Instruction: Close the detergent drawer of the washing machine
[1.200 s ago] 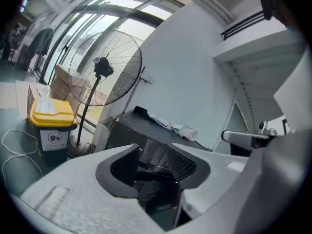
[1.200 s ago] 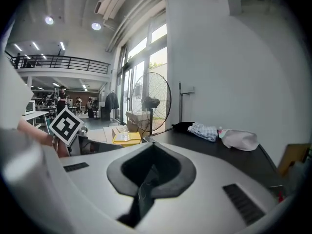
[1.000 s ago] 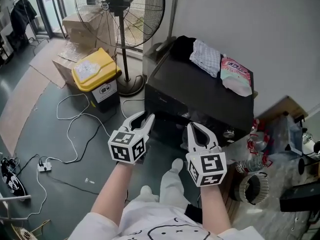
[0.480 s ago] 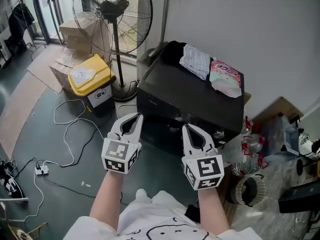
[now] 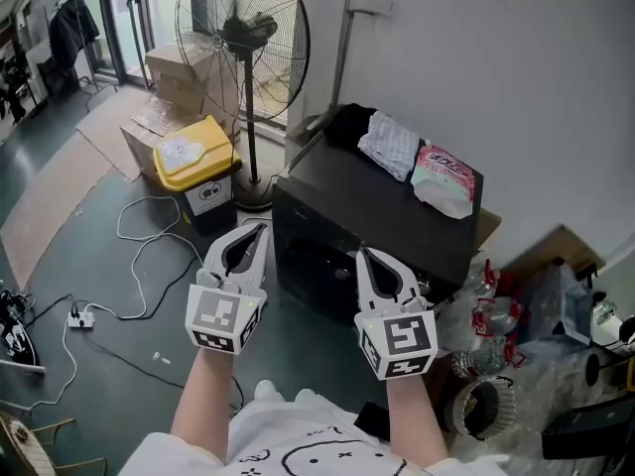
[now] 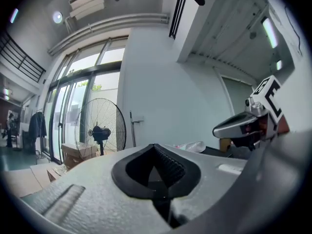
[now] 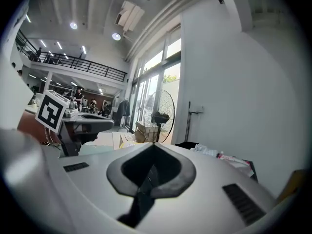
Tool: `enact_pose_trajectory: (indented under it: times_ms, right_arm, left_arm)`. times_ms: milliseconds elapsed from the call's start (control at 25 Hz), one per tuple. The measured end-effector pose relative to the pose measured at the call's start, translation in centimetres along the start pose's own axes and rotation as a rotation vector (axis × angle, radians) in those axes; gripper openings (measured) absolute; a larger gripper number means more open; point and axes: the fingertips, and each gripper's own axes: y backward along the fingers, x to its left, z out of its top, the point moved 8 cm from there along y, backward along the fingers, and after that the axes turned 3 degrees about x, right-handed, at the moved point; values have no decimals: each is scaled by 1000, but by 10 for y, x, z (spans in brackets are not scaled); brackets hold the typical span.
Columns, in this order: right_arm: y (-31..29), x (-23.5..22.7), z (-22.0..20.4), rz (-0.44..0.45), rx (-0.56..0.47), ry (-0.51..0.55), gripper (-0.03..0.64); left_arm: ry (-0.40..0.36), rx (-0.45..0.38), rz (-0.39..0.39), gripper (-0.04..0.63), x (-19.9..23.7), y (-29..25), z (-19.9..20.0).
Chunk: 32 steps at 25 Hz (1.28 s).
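Note:
The black washing machine [image 5: 397, 211] stands against the white wall, and I see its top and dark front from above. I cannot make out its detergent drawer. My left gripper [image 5: 258, 229] hangs in the air before the machine's front left corner, shut and holding nothing. My right gripper [image 5: 366, 255] hovers before the middle of the front, jaws together, also with nothing in it. In the left gripper view the jaws meet at the tip [image 6: 155, 145], with the right gripper [image 6: 246, 125] beside them. The right gripper view shows its closed tips [image 7: 153, 144].
A checked cloth [image 5: 390, 144] and a pink packet [image 5: 444, 178] lie on the machine. A standing fan [image 5: 243, 43], a yellow-lidded bin [image 5: 193, 157] and cardboard boxes [image 5: 184, 67] stand at the left. Cables [image 5: 149, 236] run over the floor. Bags and clutter [image 5: 516, 296] crowd the right.
The left gripper's jaws have gone from slightly open to shut. Both grippers have risen and drawn a little back from the machine's front, the left one rolling.

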Motion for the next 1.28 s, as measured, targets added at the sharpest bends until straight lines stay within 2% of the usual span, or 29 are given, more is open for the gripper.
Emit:
enact_pose_trajectory:
  times_ms: [200, 400, 600, 800, 1280]
  right_arm:
    - [12, -6, 9, 15, -43, 23, -3]
    - [26, -6, 12, 31, -75, 42, -3]
    - [31, -6, 18, 15, -95, 54, -3]
    - [32, -1, 33, -45, -108, 72, -3]
    - [28, 26, 57, -201, -127, 71, -3]
  left_arm:
    - [-57, -59, 31, 18, -12, 15, 23]
    - [-68, -96, 67, 18, -19, 30, 38]
    - [-81, -128, 70, 18, -19, 36, 48]
    - [-108, -150, 38, 18, -5, 37, 60]
    - [-146, -173, -101, 18, 39, 29, 70]
